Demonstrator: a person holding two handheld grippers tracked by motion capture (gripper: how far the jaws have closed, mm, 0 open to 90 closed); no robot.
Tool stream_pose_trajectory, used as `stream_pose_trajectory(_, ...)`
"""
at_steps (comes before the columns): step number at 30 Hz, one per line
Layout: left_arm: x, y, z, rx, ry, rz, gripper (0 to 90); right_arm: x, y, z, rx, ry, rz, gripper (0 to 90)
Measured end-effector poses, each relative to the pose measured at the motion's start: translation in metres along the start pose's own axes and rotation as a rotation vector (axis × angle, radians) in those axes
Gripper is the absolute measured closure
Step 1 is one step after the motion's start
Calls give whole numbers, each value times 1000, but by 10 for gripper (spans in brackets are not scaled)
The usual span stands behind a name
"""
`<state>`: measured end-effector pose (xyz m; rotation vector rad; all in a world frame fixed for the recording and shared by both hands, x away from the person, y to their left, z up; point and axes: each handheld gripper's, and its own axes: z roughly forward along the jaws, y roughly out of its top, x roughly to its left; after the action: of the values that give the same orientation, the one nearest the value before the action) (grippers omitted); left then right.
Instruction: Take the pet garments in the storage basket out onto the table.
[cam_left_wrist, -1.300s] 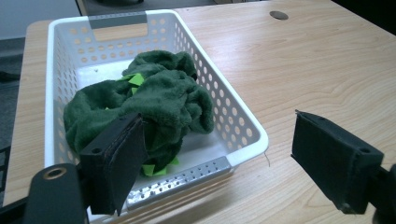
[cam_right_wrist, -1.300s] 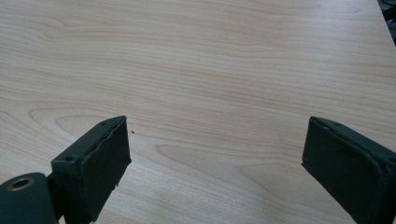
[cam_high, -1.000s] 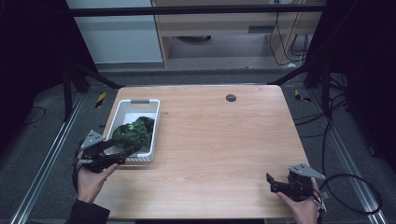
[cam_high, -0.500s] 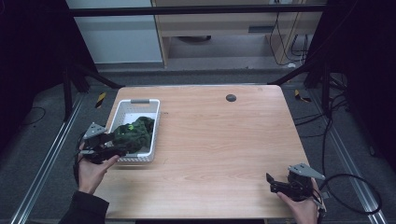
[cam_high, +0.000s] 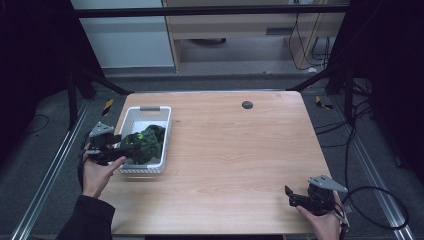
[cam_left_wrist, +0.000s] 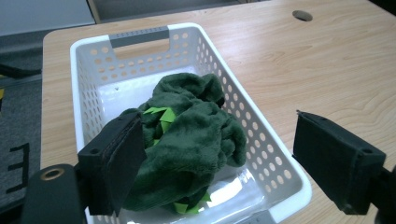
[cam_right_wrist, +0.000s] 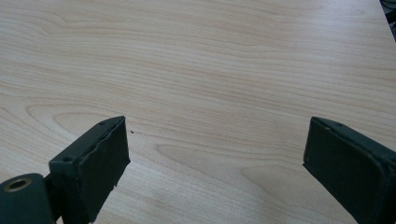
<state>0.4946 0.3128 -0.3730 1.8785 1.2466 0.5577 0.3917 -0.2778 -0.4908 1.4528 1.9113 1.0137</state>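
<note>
At the table's left edge, the left gripper (cam_high: 121, 151) has moved forward over the near end of the white basket (cam_high: 131, 118), where a second ago it sat lower and farther outside the rim; half a second ago it was already closing in. That advance suggests the reach for the dark green cloth (cam_high: 145, 142) is nearly complete and a grasp looks like the next step, though nothing is lifted yet. In the left gripper view the jaws stand wide apart: one black pad presses against the near flank of the dark green cloth (cam_left_wrist: 189, 144), the other hangs over the basket's outer wall (cam_left_wrist: 261, 140) and the wooden table (cam_left_wrist: 327, 70), touching nothing that can be seen. The cloth lies bunched inside the basket, toward its near half, with bright green bits showing among the folds. The right gripper (cam_high: 300, 199) has not shifted across the three moments; it rests at the table's near right corner, well apart from the basket, and in its own view the jaws are spread wide over bare wood (cam_right_wrist: 210, 70), holding nothing.
</note>
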Motion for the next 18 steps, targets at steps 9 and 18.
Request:
stream_pose_trajectory(9, 4, 7, 11, 51, 9, 15, 159, 0, 0, 1, 7, 8, 0, 67)
stream_pose_trajectory(18, 5, 17, 23, 96, 5, 24, 156, 1, 0, 1, 9, 14, 2, 66)
